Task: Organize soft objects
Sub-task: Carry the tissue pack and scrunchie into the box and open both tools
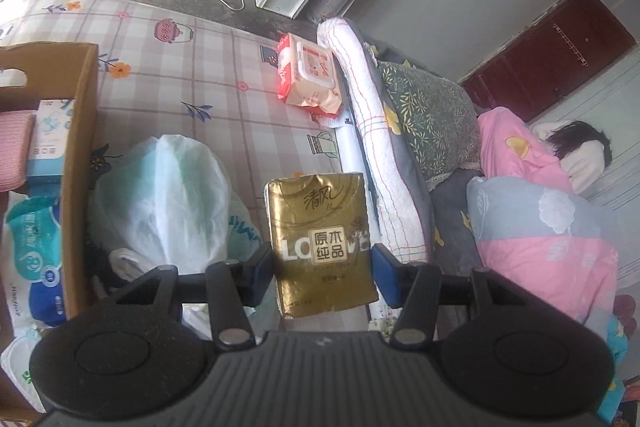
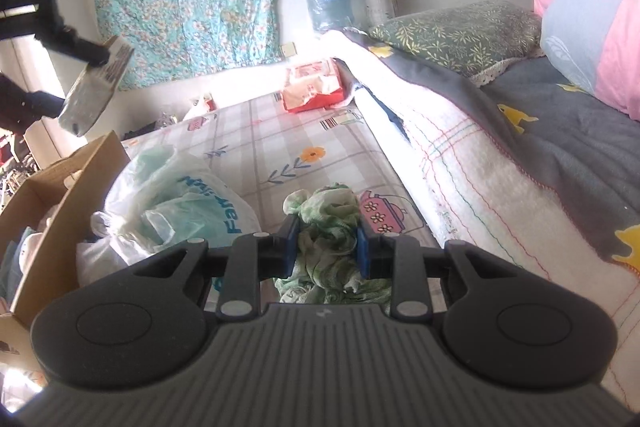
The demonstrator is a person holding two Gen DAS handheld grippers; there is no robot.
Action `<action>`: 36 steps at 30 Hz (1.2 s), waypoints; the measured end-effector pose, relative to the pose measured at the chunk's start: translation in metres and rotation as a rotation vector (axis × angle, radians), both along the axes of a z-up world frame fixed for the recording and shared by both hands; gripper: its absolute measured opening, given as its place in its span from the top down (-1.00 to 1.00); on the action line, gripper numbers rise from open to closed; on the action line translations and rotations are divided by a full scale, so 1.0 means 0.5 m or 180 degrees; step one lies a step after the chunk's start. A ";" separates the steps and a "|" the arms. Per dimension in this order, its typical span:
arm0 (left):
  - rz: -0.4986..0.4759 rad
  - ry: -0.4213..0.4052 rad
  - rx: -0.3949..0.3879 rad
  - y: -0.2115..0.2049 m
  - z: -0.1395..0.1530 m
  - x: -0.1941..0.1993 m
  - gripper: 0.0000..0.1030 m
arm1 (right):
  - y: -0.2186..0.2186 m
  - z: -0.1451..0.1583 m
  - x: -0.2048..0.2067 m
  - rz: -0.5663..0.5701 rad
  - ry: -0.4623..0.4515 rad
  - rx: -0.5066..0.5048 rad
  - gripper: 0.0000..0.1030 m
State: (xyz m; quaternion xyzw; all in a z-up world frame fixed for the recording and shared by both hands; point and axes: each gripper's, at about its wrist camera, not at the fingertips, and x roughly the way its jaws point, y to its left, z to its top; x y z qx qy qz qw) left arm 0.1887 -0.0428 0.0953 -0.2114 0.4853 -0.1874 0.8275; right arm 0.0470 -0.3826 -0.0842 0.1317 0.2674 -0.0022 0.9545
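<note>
A plaid, flower-printed mat (image 1: 168, 75) spreads across the floor beside a bed (image 2: 560, 131), whose white towel-like edge (image 1: 376, 131) runs along the mat's right side and bounds it there. On the left, an open cardboard box (image 1: 82, 131) stands at the mat's border, already holding packs of tissues and a pink folded cloth. A bulging white plastic bag (image 1: 160, 195) sits just beside the box wall, leaving a bare strip of mat between the bag and the bed edge.

The left tongs (image 1: 322, 269) grip a gold tissue pack (image 1: 322, 243) by its two long sides near its lower half; the pack is held clear of the mat, its long axis running straight away from the camera, printed face up. In the right wrist view the same pack (image 2: 96, 87) hangs tilted in the air above the box.

The right tongs (image 2: 326, 249) are closed on a crumpled green-and-white cloth (image 2: 326, 239), which bunches between the blue pads and spills ahead of and below them, over the mat near the bed edge; its shape shows no clear long axis.

Farther off, a red-and-white wipes pack (image 1: 308, 75) lies flat on the mat, touching the towel edge.
</note>
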 end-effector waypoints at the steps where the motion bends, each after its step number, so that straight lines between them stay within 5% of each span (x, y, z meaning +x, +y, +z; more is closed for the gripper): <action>1: 0.0076 -0.0039 0.0009 0.032 0.007 -0.017 -0.04 | 0.005 0.010 -0.004 0.0044 -0.0038 0.0021 0.48; 9: 0.0877 -0.0105 -0.0037 0.301 -0.005 -0.151 -0.04 | 0.093 0.079 0.000 0.0675 -0.0137 0.0243 0.47; 17: 0.1272 0.0353 -0.0146 0.463 -0.148 -0.220 -0.04 | 0.247 0.135 0.023 0.1320 -0.0109 0.0245 0.46; 26: 0.1309 0.0842 -0.0012 0.502 -0.259 -0.192 -0.05 | 0.358 0.153 0.022 0.1492 -0.0023 0.0095 0.45; 36: 0.1276 0.0946 0.0088 0.513 -0.282 -0.190 -0.27 | 0.378 0.143 0.062 0.1543 0.0068 0.0045 0.40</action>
